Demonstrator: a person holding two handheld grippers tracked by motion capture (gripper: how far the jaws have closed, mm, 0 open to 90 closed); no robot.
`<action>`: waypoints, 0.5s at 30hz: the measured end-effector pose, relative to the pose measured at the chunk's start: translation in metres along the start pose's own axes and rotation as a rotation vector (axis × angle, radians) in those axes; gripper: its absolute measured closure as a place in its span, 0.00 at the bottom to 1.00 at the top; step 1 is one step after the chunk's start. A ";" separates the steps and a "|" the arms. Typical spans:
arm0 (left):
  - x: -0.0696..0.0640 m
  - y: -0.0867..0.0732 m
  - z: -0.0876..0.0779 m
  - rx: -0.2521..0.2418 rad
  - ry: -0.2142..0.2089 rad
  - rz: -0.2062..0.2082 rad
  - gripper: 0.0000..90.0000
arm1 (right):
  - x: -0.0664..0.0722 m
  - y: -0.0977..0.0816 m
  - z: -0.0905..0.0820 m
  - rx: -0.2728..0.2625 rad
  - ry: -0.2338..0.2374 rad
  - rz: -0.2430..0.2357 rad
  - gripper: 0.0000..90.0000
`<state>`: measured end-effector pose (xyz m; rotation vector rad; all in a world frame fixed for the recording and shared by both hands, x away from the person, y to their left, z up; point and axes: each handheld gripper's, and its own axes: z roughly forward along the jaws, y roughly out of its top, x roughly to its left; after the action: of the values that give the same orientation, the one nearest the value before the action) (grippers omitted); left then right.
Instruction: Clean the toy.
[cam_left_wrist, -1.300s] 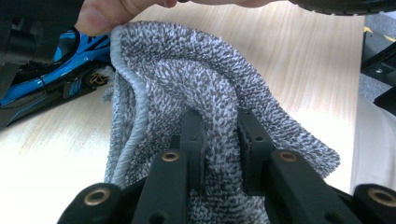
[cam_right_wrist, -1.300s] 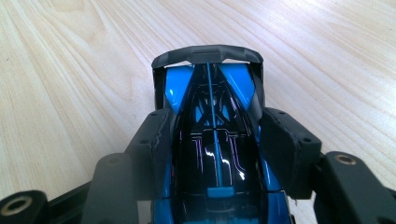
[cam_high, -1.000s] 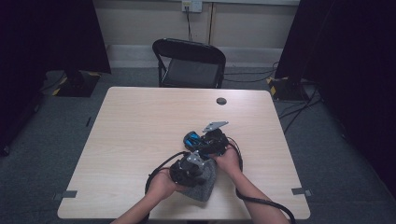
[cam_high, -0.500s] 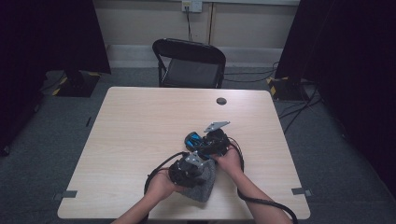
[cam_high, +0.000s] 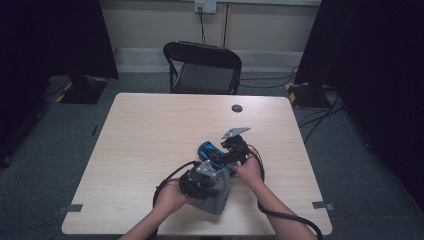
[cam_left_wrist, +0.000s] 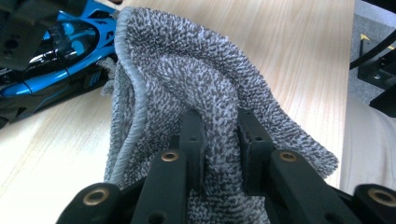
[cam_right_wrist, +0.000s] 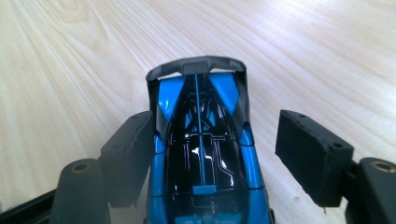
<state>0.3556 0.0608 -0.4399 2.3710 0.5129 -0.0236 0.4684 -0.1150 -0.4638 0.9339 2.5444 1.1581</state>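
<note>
Toy car (cam_right_wrist: 201, 154): bright blue body, glossy black canopy, grey rear wing. Cloth (cam_left_wrist: 196, 93): grey, speckled dark and light in a looped weave, with a plain lighter grey hem. Desk (cam_high: 150, 140): pale wood grain, light beige. Left tool (cam_left_wrist: 219, 140) and right tool (cam_right_wrist: 215, 154): matte black jaws, brass-coloured rivets.

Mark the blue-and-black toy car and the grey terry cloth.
Blue-and-black toy car (cam_right_wrist: 201, 154): right gripper view, glossy black canopy.
Grey terry cloth (cam_left_wrist: 196, 79): left gripper view, raised fold above the jaws.

Left hand-held gripper (cam_high: 216, 175) pinches grey cloth (cam_high: 217, 192); blue car (cam_high: 211, 152) beside.
</note>
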 end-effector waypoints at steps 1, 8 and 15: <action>-0.001 0.001 -0.001 -0.003 -0.002 0.003 0.83 | 0.000 0.001 -0.002 -0.003 0.005 -0.004 0.29; -0.007 0.012 -0.007 -0.032 -0.015 0.027 0.83 | -0.009 -0.003 -0.015 -0.018 0.006 0.012 0.26; -0.013 0.024 0.019 -0.010 -0.037 0.090 0.83 | -0.018 -0.008 -0.036 -0.062 0.003 0.038 0.27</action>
<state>0.3543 0.0281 -0.4369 2.3766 0.3869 -0.0236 0.4643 -0.1523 -0.4467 0.9701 2.4877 1.2424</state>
